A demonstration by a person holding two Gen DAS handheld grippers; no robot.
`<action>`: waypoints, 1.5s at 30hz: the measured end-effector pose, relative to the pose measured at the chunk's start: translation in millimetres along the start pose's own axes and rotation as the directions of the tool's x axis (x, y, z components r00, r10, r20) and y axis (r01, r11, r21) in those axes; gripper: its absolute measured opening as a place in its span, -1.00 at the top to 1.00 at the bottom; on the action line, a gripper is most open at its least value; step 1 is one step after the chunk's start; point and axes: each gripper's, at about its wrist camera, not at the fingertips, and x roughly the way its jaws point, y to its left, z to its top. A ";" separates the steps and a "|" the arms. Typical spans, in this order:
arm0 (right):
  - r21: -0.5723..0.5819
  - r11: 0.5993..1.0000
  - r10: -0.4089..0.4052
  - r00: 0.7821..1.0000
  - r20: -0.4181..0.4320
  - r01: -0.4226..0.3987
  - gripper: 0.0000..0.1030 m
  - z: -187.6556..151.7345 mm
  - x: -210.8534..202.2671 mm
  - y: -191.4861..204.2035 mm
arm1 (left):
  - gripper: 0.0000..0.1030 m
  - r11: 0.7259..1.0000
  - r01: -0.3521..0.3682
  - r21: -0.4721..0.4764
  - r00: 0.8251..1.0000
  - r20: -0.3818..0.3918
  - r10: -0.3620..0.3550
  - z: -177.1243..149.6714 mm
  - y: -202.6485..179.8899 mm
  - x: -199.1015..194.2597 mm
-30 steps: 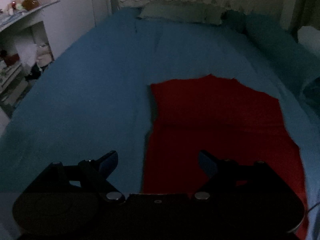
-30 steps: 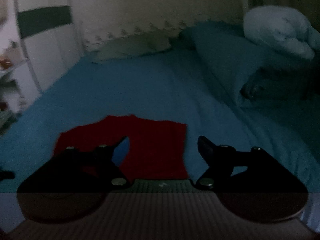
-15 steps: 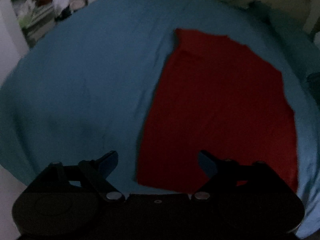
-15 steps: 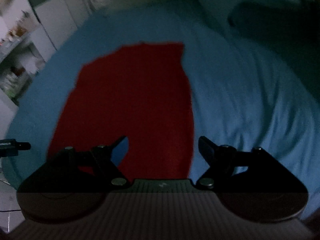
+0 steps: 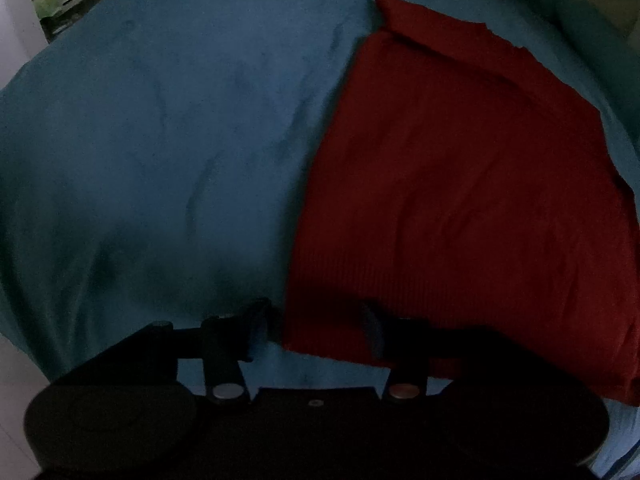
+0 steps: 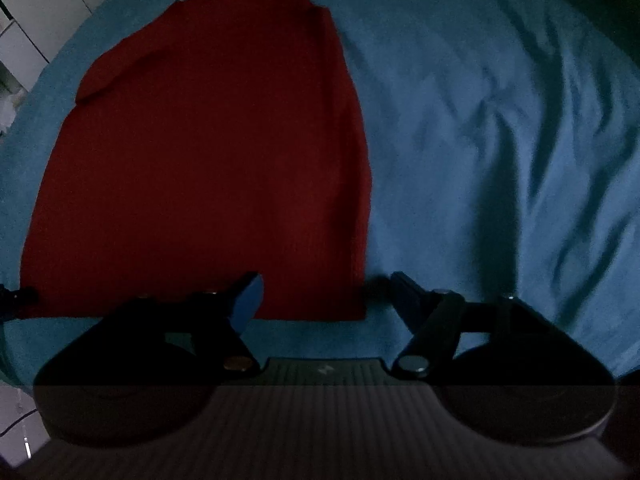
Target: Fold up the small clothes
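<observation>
Both grippers hovering spread wide, grasping nothing: left gripper (image 5: 316, 320) straddling near-left hem corner of red garment (image 5: 472, 184), right gripper (image 6: 326, 294) straddling near-right corner, blue bedsheet (image 5: 160, 140) lying underneath

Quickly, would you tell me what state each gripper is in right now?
Left gripper: open, straddling the red garment's near corner.
Right gripper: open, holding nothing.

garment (image 5: 460, 184) flat on bed (image 5: 160, 140) — centred

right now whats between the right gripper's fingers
In the right wrist view, the open right gripper frames the red garment's near right corner and bare blue bedsheet.
</observation>
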 end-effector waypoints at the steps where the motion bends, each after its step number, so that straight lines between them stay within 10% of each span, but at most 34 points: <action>1: 0.008 1.000 -0.003 1.000 -0.007 0.003 -0.42 -0.1 2.2 -0.1 | 0.05 1.000 0.002 0.004 1.000 -0.005 -0.002 -1.4 3.0 -0.7; 4: 0.024 1.000 0.007 1.000 -0.014 -0.007 -0.17 2.6 6.6 -0.4 | 0.11 1.000 0.002 0.015 1.000 -0.029 -0.001 0.0 5.4 1.2; 8: 0.032 0.999 -0.012 0.999 -0.033 0.013 0.16 9.5 10.5 -3.1 | 0.81 0.999 0.014 0.032 0.997 -0.070 -0.012 4.7 9.2 -0.5; 12: 0.016 1.000 -0.001 0.998 -0.061 0.002 0.57 19.5 12.7 -1.1 | 0.90 0.998 0.013 0.062 0.996 -0.092 -0.007 8.5 7.3 -5.3; 21: 0.050 0.993 0.108 0.993 -0.050 -0.106 0.58 75.3 -29.7 3.9 | 0.91 0.996 0.083 -0.020 0.993 -0.077 -0.084 47.4 10.8 -66.3; 28: 0.128 0.970 0.204 0.978 0.039 -0.207 0.58 201.9 -63.4 23.2 | 0.92 0.969 0.221 -0.113 0.972 0.112 -0.209 169.4 3.3 -105.5; 37: 0.106 0.969 0.197 0.959 0.206 -0.222 0.58 378.6 33.4 62.1 | 0.92 0.961 0.265 -0.081 0.935 0.266 -0.235 330.3 -59.6 1.0; 45: 0.160 0.979 0.096 0.979 0.182 -0.125 0.58 444.0 184.4 56.1 | 0.92 0.979 0.169 -0.111 0.961 0.240 -0.139 385.6 -98.5 130.5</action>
